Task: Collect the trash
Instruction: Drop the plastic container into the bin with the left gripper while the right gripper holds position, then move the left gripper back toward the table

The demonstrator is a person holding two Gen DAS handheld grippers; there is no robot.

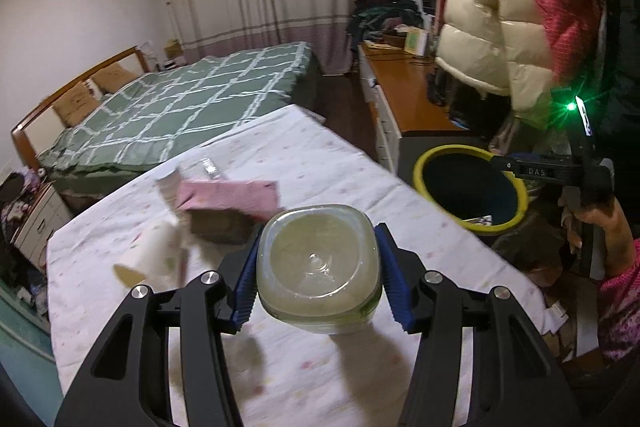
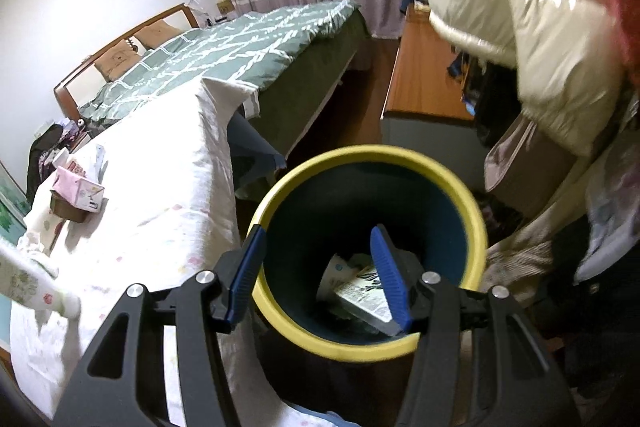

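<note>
The clear plastic bottle (image 1: 318,267), seen bottom-first, sits clamped between the blue pads of the left gripper (image 1: 320,277), held above the white cloth-covered table (image 1: 340,163). The right gripper (image 2: 320,279) has its jaws apart with nothing between them; it hangs over the yellow-rimmed bin (image 2: 280,311), which stands on the floor just past the table's right edge.

The bottle looks smooth and rounded at the corners, gripped only on two sides, so it could twist or slide out on the way across; a fall onto the table would be harmless, a fall between table and bin would mean a pickup from the floor. The right gripper is parked over the bin mouth, and in the left view its arm reaches across the rim, so the two tools could knock together if the left comes in before the right clears. A release too near the rim could bounce the bottle off it.

Counted: one bottle in hand; one bin, holding at least two pieces, a printed carton (image 2: 360,297) and a pale wrapper; on the far left of the table one pink carton (image 1: 228,197) resting on a brown cup (image 1: 220,227), one white paper cup (image 1: 154,253) lying near them, and a small clear item further back, too blurred to name
</note>
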